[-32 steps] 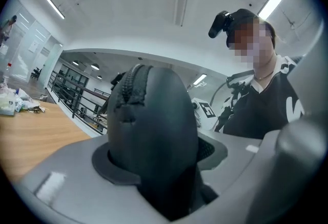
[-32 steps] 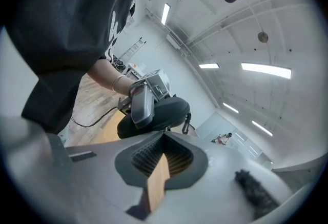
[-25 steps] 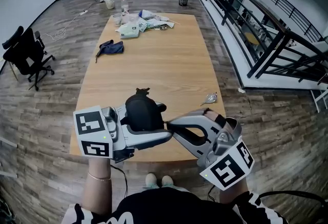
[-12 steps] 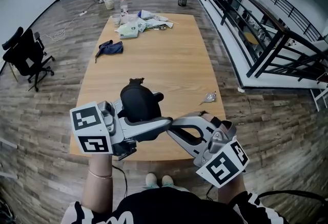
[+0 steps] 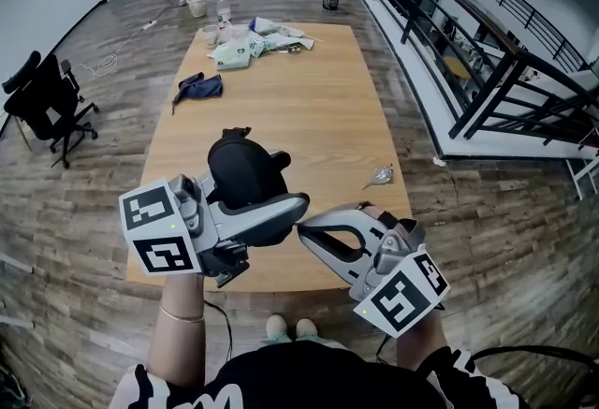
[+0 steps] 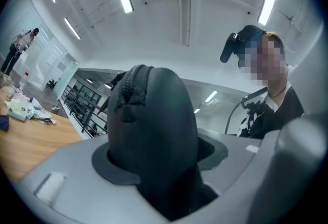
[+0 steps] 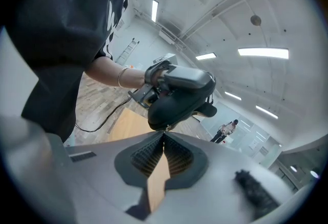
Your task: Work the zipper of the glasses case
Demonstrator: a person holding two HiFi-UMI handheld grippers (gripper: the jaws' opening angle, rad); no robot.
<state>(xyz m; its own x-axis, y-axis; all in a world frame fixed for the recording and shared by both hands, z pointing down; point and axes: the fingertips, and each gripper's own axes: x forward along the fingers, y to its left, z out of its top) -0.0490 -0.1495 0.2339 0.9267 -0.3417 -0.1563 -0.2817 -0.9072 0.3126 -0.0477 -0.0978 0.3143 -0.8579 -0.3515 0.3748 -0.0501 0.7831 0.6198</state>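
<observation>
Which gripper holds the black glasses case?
The left gripper: the black oval glasses case is clamped between its jaws. The right gripper only reaches its edge, tips together.

One glasses case point(image 5: 245, 171), two grippers point(image 5: 281, 197) point(image 5: 300, 230) — one table point(image 5: 309, 108), one chair point(image 5: 47, 98).

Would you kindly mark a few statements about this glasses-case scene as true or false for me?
1. The left gripper clamps the glasses case. True.
2. A dark blue object lies on the far left part of the table. True.
3. The glasses case lies on the table. False: it is held in the air above it.
4. The right gripper has its jaws wide apart. False: their tips meet, right at the case's edge.
5. The office chair stands right of the table. False: it stands to the left.
</observation>
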